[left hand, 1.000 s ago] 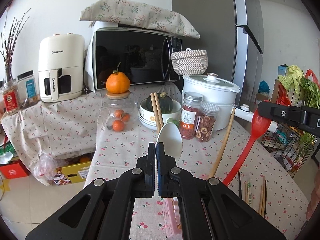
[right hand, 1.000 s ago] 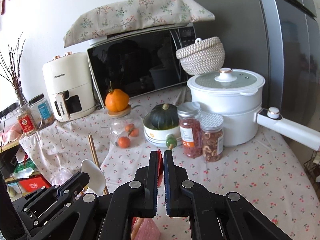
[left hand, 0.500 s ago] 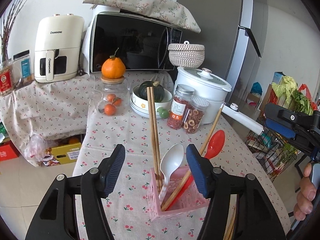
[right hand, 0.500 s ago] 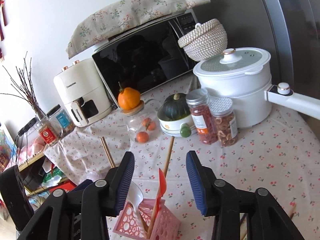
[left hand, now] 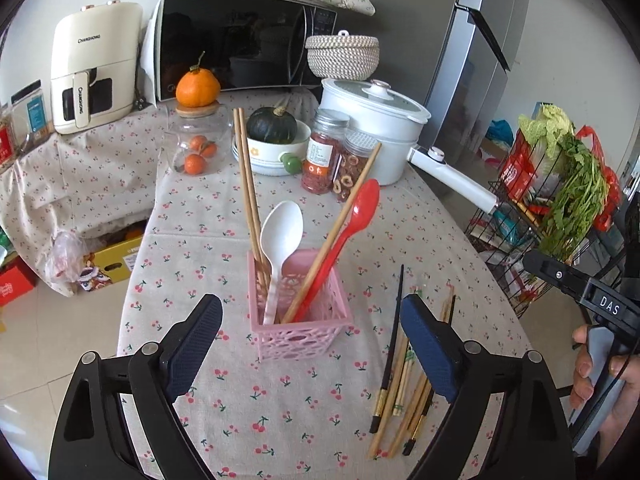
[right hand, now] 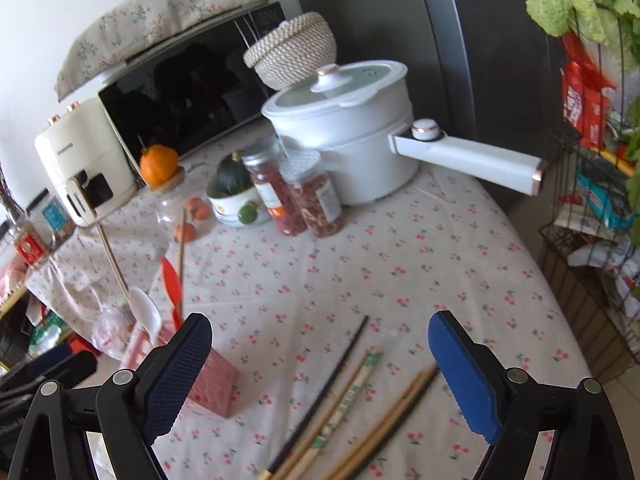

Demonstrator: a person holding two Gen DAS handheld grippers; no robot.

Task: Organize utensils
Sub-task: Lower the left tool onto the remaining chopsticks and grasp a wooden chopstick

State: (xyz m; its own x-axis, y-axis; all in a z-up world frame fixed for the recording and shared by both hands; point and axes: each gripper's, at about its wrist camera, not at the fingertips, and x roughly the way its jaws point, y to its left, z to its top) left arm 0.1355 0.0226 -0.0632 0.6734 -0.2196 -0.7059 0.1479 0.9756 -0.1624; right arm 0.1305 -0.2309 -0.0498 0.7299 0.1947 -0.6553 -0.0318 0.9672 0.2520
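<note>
Left wrist view, jars (left hand: 338, 152) behind pink basket (left hand: 298, 312), chopsticks (left hand: 404, 376) beside

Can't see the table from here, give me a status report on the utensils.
Left claw and right claw just opened, empty. White and red spoons stand in pink plastic basket. Loose chopsticks remain on tablecloth, unobstructed.

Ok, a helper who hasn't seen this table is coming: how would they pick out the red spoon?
Find the pink lattice holder standing on the cherry-print tablecloth. The red spoon stands in it, handle down, bowl leaning to the right. Its neighbours there are a white spoon and plain wooden chopsticks; it is the only red utensil.
</note>
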